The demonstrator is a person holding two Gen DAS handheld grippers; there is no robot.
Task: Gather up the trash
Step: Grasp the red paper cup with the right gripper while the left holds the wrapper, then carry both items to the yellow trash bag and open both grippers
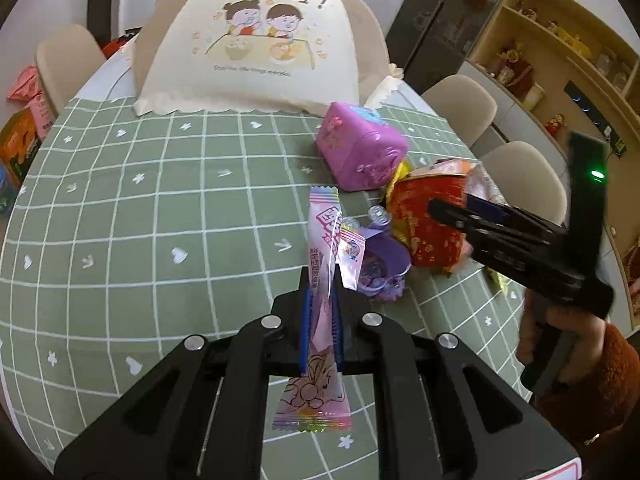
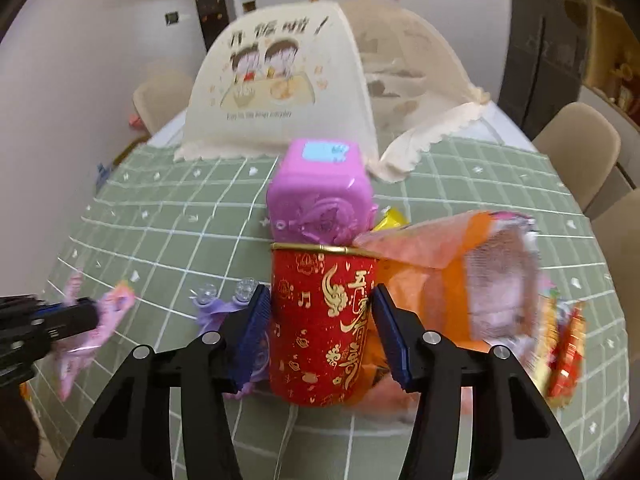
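Green tablecloth (image 1: 160, 208), left hand-held gripper (image 1: 320, 280) clamping wrapper (image 1: 320, 248)

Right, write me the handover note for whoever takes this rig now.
Left gripper: shut on a pink candy wrapper, held above the table.
Right gripper: jaws around the red cup, pads at its sides; a firm grip cannot be confirmed.
Still on the table: purple toy box, orange bag, small purple toy.
No bin is in view.

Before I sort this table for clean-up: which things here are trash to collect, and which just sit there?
Trash:
pink candy wrapper
red paper cup
orange snack bag

Just there:
purple box
food cover
purple toy cup
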